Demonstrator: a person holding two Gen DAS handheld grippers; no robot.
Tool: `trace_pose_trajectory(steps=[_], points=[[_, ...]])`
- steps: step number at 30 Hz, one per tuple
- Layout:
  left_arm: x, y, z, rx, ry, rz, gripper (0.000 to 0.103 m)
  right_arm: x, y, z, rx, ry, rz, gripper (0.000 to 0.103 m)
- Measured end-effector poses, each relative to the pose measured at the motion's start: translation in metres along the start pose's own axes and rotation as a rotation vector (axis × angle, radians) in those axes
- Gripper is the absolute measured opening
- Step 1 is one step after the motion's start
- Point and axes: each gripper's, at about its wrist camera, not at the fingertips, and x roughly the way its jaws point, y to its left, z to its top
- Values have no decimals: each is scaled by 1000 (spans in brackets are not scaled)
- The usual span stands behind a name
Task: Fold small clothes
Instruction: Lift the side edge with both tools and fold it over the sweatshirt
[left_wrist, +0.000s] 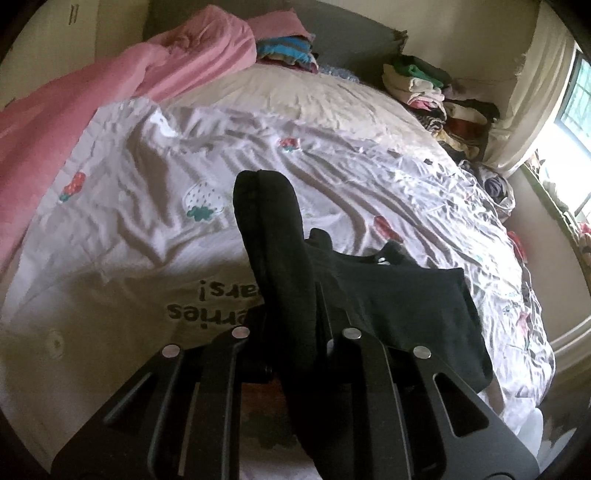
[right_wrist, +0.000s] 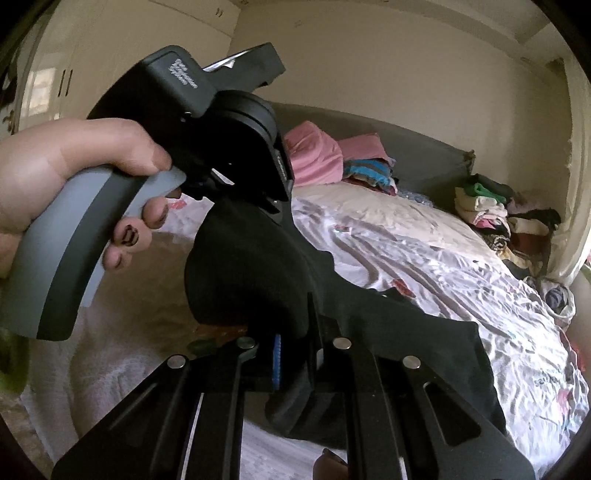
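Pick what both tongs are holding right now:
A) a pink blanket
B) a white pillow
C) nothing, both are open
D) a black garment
D: the left tongs and right tongs are both shut on the black garment, lifted above the bed.

The bed (left_wrist: 369, 110) wears a wrinkly white sheet with strawberries (left_wrist: 207, 177) on it. A pink blanket (left_wrist: 74, 122) lies along the left side. A stack of folded clothes (left_wrist: 288, 51) sits at the far end. Another pile of clothes (left_wrist: 439, 99) sits in the far right corner.
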Motion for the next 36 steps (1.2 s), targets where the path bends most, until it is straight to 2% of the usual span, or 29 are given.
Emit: trace_pose_trajectory(steps=[12, 23, 36], points=[[-17, -66, -3, 74, -73, 1, 8, -27, -45, -8, 59, -31, -50, 9], [-9, -106, -9, 105, -76, -4, 8, -36, -78, -22, 103, -24, -76, 9], [12, -128, -21, 90, -55, -31, 8, -33, -102, -45, 143, 15, -102, 9]])
